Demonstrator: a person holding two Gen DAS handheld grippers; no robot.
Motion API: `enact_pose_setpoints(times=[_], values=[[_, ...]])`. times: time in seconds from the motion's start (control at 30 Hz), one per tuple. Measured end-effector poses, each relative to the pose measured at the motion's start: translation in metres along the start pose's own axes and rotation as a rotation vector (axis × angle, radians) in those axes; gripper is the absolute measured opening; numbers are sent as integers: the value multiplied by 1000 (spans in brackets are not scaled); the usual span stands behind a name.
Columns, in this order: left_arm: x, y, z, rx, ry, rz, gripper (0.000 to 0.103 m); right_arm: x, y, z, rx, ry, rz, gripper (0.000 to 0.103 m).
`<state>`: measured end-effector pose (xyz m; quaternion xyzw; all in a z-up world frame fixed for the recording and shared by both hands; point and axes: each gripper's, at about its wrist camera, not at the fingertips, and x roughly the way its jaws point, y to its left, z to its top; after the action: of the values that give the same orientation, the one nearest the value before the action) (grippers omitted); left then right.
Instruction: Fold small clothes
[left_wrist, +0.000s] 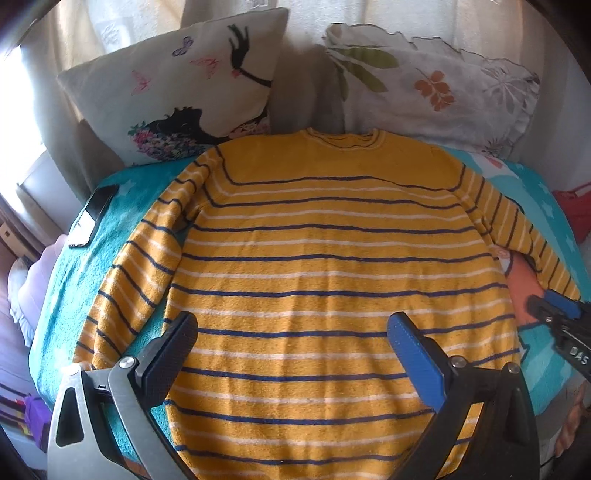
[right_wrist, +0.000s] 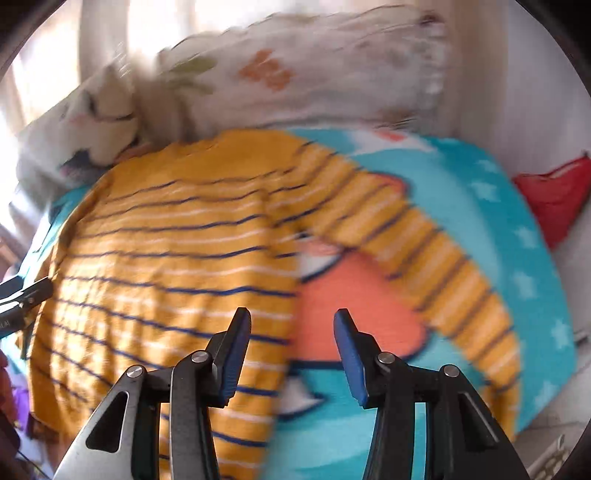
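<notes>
A small yellow sweater (left_wrist: 332, 258) with navy and white stripes lies flat on a turquoise blanket (left_wrist: 66, 291), neckline away from me, both sleeves spread out to the sides. My left gripper (left_wrist: 291, 328) is open and empty, hovering over the sweater's lower body. My right gripper (right_wrist: 291, 325) is open and empty above the sweater's right edge, with the right sleeve (right_wrist: 436, 258) off to its right; this view is motion-blurred. The right gripper also shows at the right edge of the left wrist view (left_wrist: 554, 314).
Two printed pillows (left_wrist: 177, 92) (left_wrist: 436, 88) lean at the head of the bed beyond the neckline. A black phone (left_wrist: 92, 214) lies on the blanket left of the sweater. A red object (right_wrist: 557, 192) sits past the blanket's right edge.
</notes>
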<state>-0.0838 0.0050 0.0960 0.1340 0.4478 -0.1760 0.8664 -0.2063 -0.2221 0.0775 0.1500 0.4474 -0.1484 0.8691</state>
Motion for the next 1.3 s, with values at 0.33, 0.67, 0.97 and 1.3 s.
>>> enact_pose_setpoints(times=[0.33, 0.67, 0.97, 1.3], values=[[6, -5, -11, 65, 36, -62, 102, 30, 40, -2, 24, 54, 23, 57], [23, 12, -11, 68, 83, -108, 102, 47, 60, -11, 51, 101, -1, 57], [41, 29, -19, 63, 136, -115, 102, 60, 73, -20, 62, 143, -12, 57], [62, 54, -40, 42, 207, -93, 102, 69, 79, -27, 65, 169, -24, 63]])
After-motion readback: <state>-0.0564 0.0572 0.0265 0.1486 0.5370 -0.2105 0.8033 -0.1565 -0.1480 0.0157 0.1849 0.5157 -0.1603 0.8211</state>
